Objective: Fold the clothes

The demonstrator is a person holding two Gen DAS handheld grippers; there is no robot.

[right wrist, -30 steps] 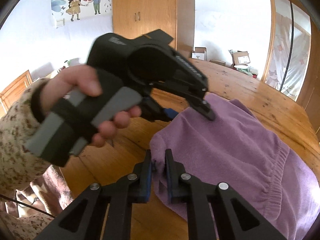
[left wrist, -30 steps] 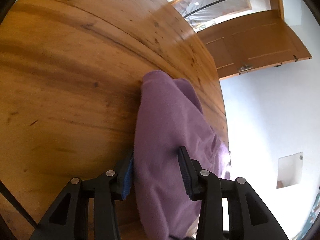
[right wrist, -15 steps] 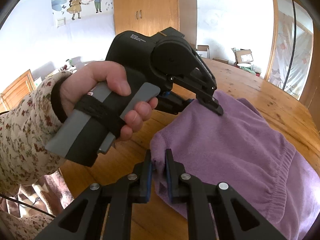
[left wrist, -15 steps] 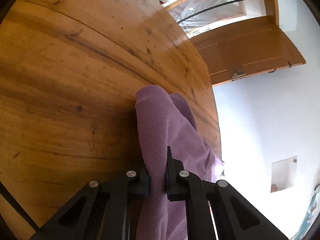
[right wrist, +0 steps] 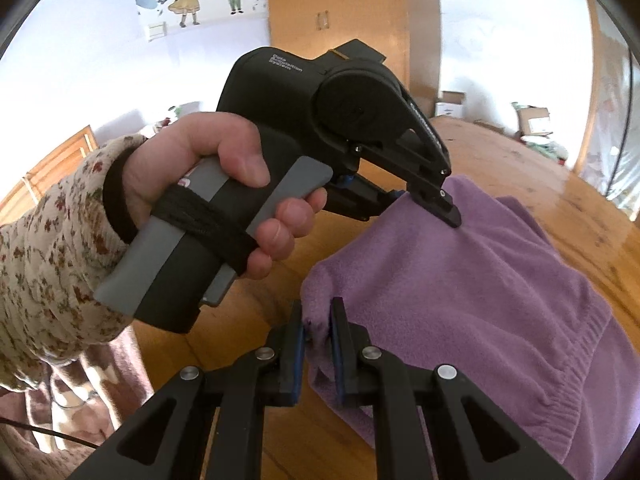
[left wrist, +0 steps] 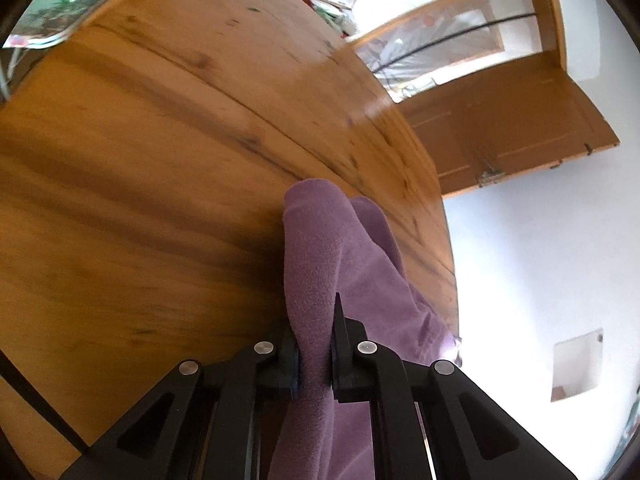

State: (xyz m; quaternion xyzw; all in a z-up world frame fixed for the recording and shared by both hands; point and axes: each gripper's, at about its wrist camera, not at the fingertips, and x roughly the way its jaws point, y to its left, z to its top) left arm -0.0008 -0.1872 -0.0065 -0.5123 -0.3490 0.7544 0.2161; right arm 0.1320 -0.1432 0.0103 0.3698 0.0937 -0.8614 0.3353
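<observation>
Only the right wrist view shows both tongs (right wrist: 315, 320) (right wrist: 430, 204) clamped on the purple garment (right wrist: 460, 280).

The garment (right wrist: 472, 280) between my fingers (right wrist: 340, 344) is plain purple fleece. My fingers are black with blue pads. The table (left wrist: 140, 200) is honey-brown wood with dark grain streaks. My sleeve (right wrist: 44, 248) is cream with small red-brown flowers.
</observation>
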